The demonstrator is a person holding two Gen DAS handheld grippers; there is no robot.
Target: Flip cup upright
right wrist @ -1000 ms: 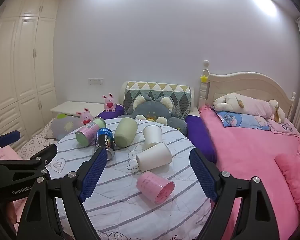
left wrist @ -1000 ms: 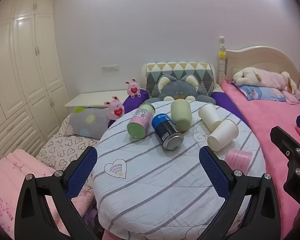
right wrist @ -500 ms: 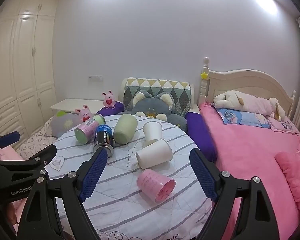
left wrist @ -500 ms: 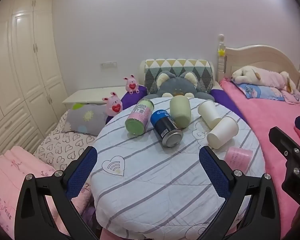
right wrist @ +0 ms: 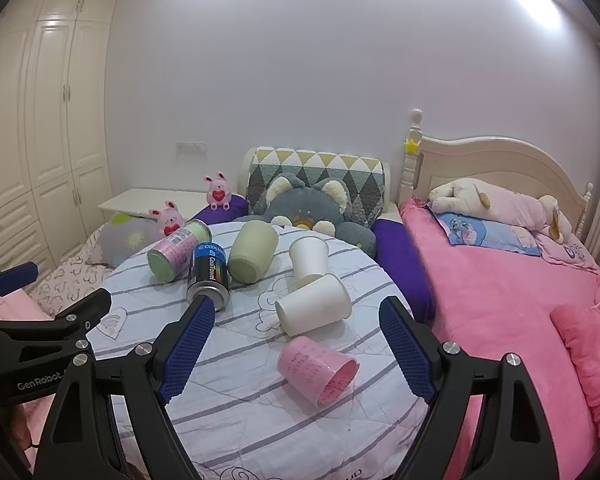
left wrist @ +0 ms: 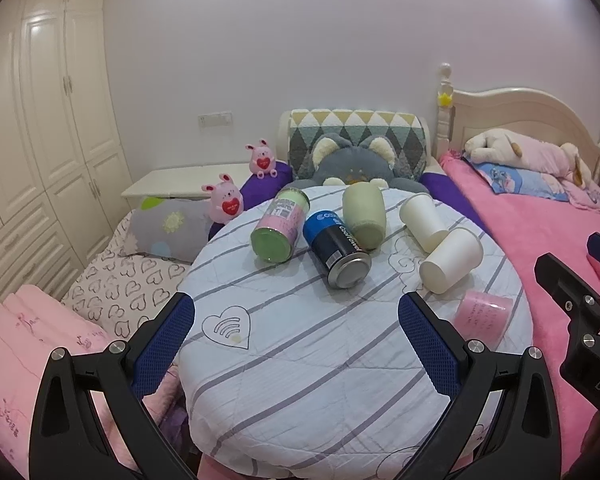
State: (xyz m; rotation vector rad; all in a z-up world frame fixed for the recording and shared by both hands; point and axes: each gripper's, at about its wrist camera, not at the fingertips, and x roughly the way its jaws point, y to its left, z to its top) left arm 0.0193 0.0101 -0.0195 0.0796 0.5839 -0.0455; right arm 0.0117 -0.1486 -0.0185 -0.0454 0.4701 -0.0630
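Observation:
Several cups and cans lie on their sides on a round table with a striped cloth (left wrist: 300, 344). A pink cup (right wrist: 318, 370) lies nearest, mouth to the right; it also shows in the left wrist view (left wrist: 482, 316). Two white paper cups (right wrist: 314, 310) (right wrist: 309, 258) lie behind it. A green cup (right wrist: 253, 256), a dark blue can (right wrist: 208, 278) and a pink-and-green can (right wrist: 176, 252) lie further left. My left gripper (left wrist: 296, 344) is open and empty over the near table. My right gripper (right wrist: 298, 350) is open and empty, the pink cup between its fingers in view.
A pink bed (right wrist: 500, 300) with plush toys stands to the right. A grey cat cushion (right wrist: 312, 208) and pink plush toys (right wrist: 219, 192) sit behind the table. White wardrobes (left wrist: 40, 120) line the left wall. Bedding (left wrist: 112, 280) lies on the left.
Both grippers have drawn back and dropped slightly, so the table and cups sit a little lower and smaller in view. Both stay open. Nothing on the table has moved.

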